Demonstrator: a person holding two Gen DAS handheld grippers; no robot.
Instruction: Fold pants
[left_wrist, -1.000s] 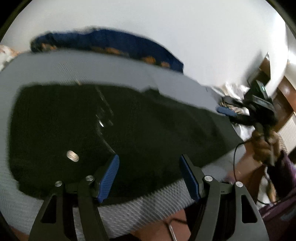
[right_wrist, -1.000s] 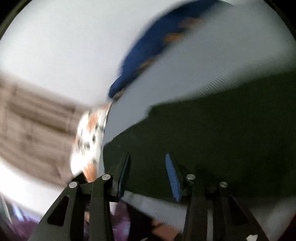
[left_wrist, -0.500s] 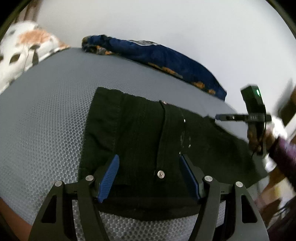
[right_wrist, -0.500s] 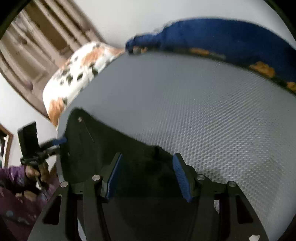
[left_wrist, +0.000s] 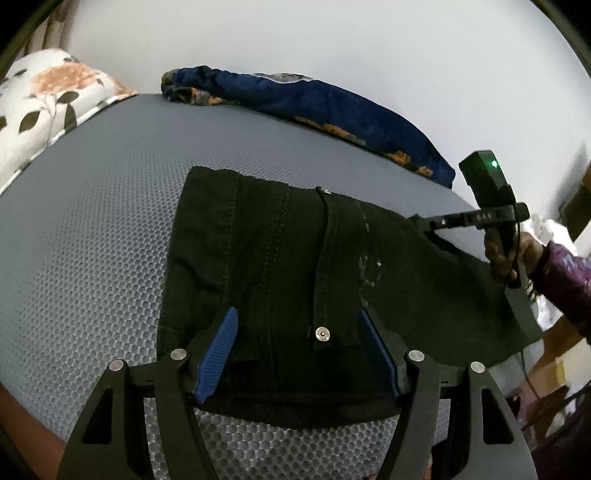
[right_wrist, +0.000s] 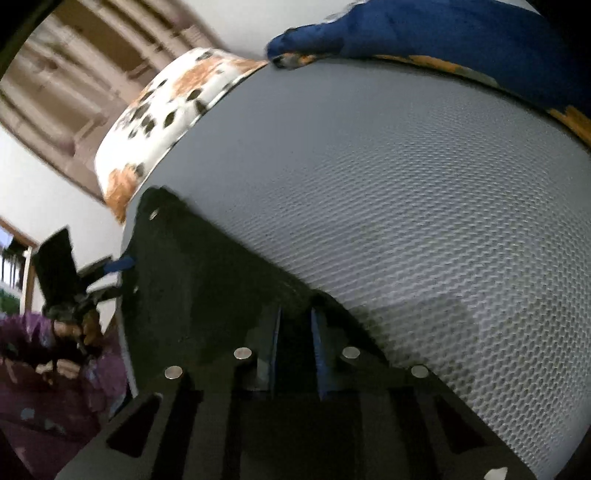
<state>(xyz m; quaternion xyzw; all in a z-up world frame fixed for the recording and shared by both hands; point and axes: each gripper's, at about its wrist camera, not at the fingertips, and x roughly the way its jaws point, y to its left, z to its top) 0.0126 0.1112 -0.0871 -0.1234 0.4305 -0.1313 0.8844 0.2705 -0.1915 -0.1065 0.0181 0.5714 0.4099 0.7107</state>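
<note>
Blue blanket (left_wrist: 332, 110) beyond pants (left_wrist: 295, 258) (floral pillow (left_wrist: 44, 99) aside)

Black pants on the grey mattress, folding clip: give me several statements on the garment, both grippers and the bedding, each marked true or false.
1. The black pants lie flat on the grey honeycomb mattress. True.
2. The left gripper is clamped shut on the waistband. False: its jaws stand wide apart on either side of the metal button.
3. The right gripper has its jaws nearly together over dark fabric at the pants' edge. True.
4. The blue blanket covers the pants. False: it lies bunched along the far edge of the mattress, by the wall, apart from them.
5. A floral pillow sits at the mattress's far left corner in the left wrist view. True.
</note>
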